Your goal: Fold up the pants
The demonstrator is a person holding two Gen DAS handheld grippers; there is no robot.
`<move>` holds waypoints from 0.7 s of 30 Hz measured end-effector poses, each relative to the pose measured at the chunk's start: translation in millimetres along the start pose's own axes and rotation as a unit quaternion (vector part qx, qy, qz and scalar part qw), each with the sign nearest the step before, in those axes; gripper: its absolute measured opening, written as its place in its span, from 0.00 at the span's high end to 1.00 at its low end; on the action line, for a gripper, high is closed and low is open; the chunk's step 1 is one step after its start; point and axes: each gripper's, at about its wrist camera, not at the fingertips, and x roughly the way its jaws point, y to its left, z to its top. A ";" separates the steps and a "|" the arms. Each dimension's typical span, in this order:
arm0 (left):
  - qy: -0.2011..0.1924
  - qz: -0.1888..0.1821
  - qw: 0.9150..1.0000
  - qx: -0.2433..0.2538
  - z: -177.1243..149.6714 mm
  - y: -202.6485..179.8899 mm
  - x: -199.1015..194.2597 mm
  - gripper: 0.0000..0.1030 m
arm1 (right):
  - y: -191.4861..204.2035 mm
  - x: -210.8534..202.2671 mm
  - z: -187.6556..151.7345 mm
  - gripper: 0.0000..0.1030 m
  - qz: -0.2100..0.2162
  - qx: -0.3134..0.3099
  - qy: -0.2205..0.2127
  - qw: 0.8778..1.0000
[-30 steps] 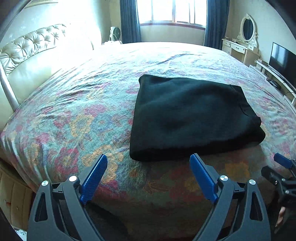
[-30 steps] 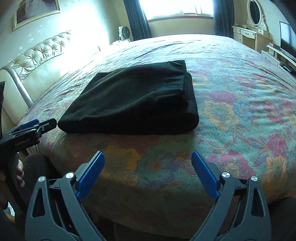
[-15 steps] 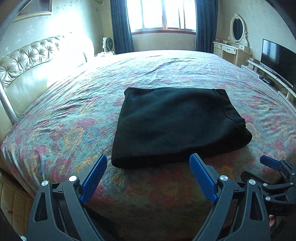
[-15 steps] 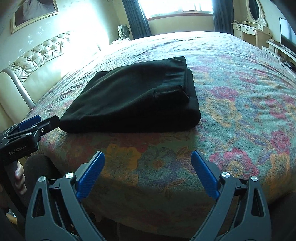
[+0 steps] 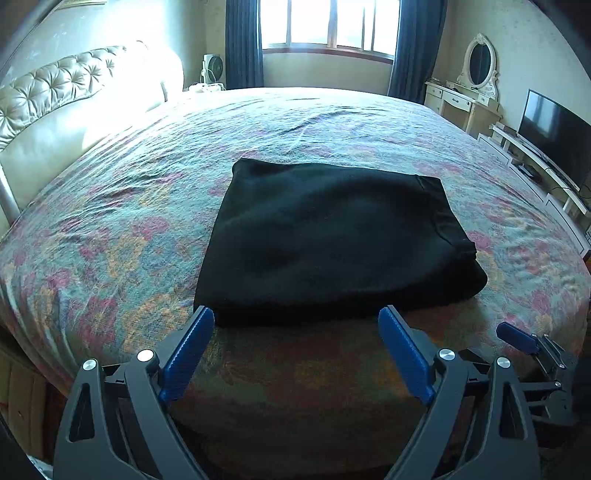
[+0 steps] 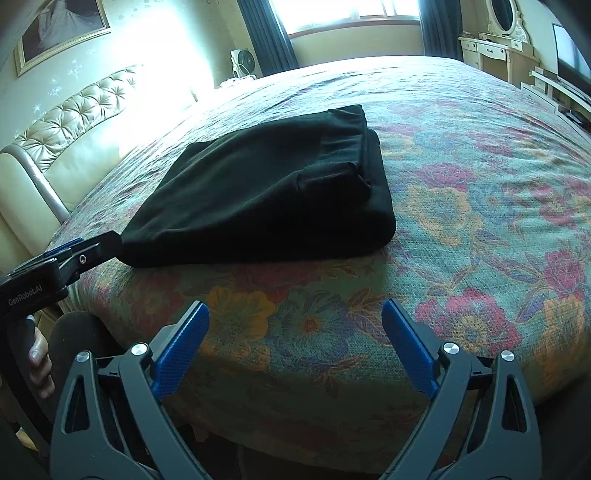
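The black pants (image 5: 325, 236) lie folded into a thick rectangle on the floral bedspread (image 5: 110, 229), near the bed's front edge. They also show in the right wrist view (image 6: 273, 195). My left gripper (image 5: 295, 317) is open and empty, its blue fingertips just short of the pants' near edge. My right gripper (image 6: 295, 314) is open and empty, in front of the bed, to the right of the pants. The left gripper (image 6: 77, 251) shows at the left of the right wrist view, and the right gripper (image 5: 517, 338) at the lower right of the left wrist view.
A cream tufted headboard (image 5: 55, 96) runs along the left. A dressing table with an oval mirror (image 5: 476, 70) and a TV (image 5: 554, 129) on a low stand are on the right. A window with dark curtains (image 5: 328, 29) is at the back.
Both grippers have risen and drawn closer to the bed, so the pants sit more centred in the left wrist view. The pants have not moved. Both grippers stay open.
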 end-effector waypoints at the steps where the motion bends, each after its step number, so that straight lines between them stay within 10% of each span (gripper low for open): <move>1: 0.001 0.002 1.000 0.004 -0.9 -1.6 -0.3 0.13 | -0.6 -0.1 0.1 0.08 0.000 0.001 0.000 1.000; 21: 0.004 -0.003 1.000 0.019 -4.3 -12.4 -8.1 0.13 | -3.4 -6.2 0.7 0.08 0.000 0.007 -0.002 1.000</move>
